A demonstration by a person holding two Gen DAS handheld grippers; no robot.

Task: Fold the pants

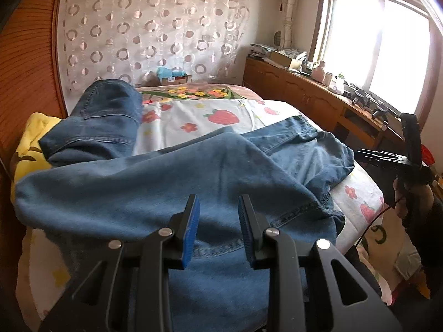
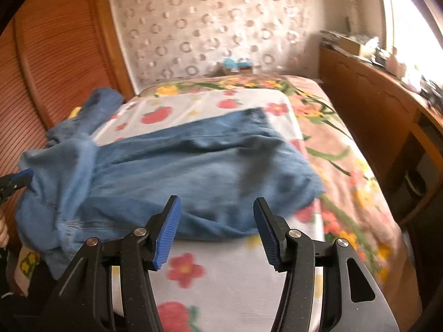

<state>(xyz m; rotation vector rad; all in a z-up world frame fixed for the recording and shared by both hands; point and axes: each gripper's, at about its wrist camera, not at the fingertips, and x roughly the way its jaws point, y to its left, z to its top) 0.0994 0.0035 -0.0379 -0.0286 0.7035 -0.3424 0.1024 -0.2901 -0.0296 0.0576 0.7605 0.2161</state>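
Blue denim pants lie rumpled across the bed, one leg bunched up toward the far left. My left gripper hovers just over the near denim, jaws open, with nothing between its blue pads. In the right wrist view the pants spread over the strawberry sheet. My right gripper stands open above the sheet at the pants' near edge and holds nothing. The right gripper also shows off the bed's right side, held by a hand. One blue pad of the left gripper peeks in by the denim's left end.
The bed carries a white strawberry-and-flower sheet over a floral blanket. A slatted wooden panel stands at the left, with a yellow cloth below it. A cluttered wooden cabinet runs under the window. A small box sits at the bed's far end.
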